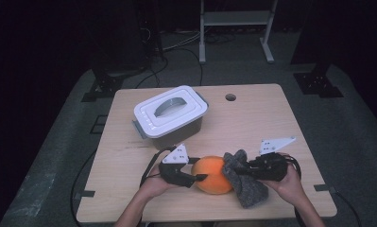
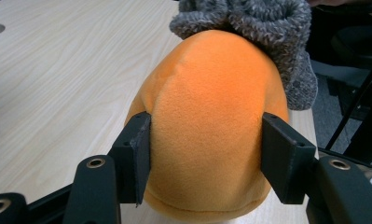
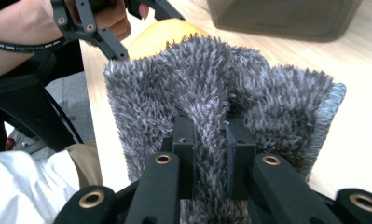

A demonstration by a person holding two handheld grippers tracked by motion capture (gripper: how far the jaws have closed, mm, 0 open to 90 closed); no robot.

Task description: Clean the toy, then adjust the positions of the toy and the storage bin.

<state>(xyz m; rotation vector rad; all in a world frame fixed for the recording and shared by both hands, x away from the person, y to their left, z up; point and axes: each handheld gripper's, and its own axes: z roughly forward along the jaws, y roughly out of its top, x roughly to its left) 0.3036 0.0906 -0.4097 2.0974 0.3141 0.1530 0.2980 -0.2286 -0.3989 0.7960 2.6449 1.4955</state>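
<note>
Pale wood counter (image 1: 271,118), grey lidded box (image 1: 171,116) upper left. Low centre of the frame sits the orange plush ball (image 1: 213,174), my left gripper (image 1: 201,169) clamped on its sides. My right gripper (image 1: 239,169) pinches the grey fuzzy cloth (image 1: 245,187) against it; wiping comes next, I judge, needing steady hold.

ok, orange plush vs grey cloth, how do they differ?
The orange plush is smooth, rounded and stuffed; the grey cloth is shaggy, flat and bunched. The left gripper clamps the plush on both sides; the right gripper pinches a fold of cloth. Both are soft and touch each other on the table.
</note>
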